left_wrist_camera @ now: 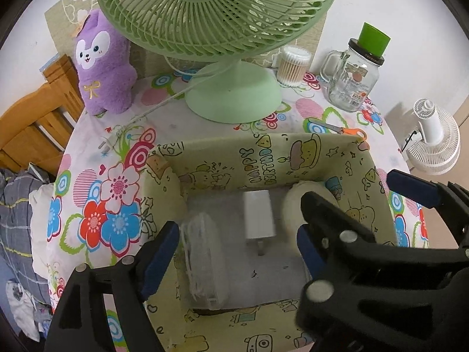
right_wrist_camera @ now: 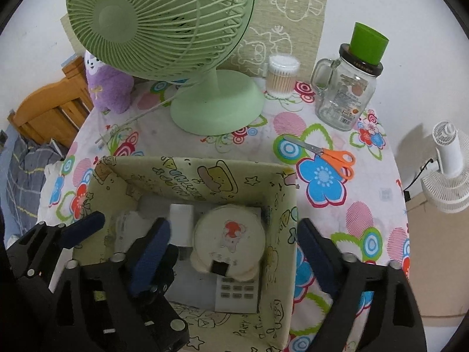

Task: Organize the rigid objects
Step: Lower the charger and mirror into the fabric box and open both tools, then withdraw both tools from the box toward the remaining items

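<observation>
Both grippers hang over a paper-lined box (right_wrist_camera: pixel 281 234), jaws spread apart and empty. Left gripper (left_wrist_camera: pixel 237 252) straddles a white charger (left_wrist_camera: pixel 259 215) lying flat, prongs toward the camera, with a clear plastic case (left_wrist_camera: pixel 202 261) by its left finger. Right gripper (right_wrist_camera: pixel 234 249) straddles the box's right wall, above a round cream gadget (right_wrist_camera: pixel 230 239) resting on a remote (right_wrist_camera: pixel 237 292) whose long axis runs toward the camera. Beyond, on a flowered tablecloth (right_wrist_camera: pixel 366 214), stand a green fan (right_wrist_camera: pixel 164 29), glass jar (right_wrist_camera: pixel 344 91) and purple plush (left_wrist_camera: pixel 102 64); orange scissors (right_wrist_camera: pixel 331 155) lie flat beside the box.
</observation>
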The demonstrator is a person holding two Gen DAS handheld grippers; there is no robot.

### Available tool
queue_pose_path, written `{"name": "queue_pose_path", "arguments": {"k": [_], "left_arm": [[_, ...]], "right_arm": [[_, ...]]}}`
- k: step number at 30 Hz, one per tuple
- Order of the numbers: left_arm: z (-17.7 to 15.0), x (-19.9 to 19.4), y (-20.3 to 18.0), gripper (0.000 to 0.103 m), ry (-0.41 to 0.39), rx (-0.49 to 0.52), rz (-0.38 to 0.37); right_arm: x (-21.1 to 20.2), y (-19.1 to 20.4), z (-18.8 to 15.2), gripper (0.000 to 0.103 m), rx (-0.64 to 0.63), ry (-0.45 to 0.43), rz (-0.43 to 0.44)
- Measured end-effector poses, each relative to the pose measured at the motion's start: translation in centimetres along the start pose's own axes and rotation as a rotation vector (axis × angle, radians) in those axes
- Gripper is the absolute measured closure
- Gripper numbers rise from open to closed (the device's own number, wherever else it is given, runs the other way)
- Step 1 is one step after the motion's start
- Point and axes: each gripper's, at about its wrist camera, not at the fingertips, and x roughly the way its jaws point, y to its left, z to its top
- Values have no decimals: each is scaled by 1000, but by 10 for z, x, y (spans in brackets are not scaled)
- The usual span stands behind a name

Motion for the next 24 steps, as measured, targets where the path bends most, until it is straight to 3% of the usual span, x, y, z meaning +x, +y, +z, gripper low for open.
{"name": "queue_pose_path", "arguments": {"k": [24], "left_arm": [[-24,-38,-7,16,-44,40,-4]], "right_arm": [[-42,-15,-31,6,80,-20,-5]]}}
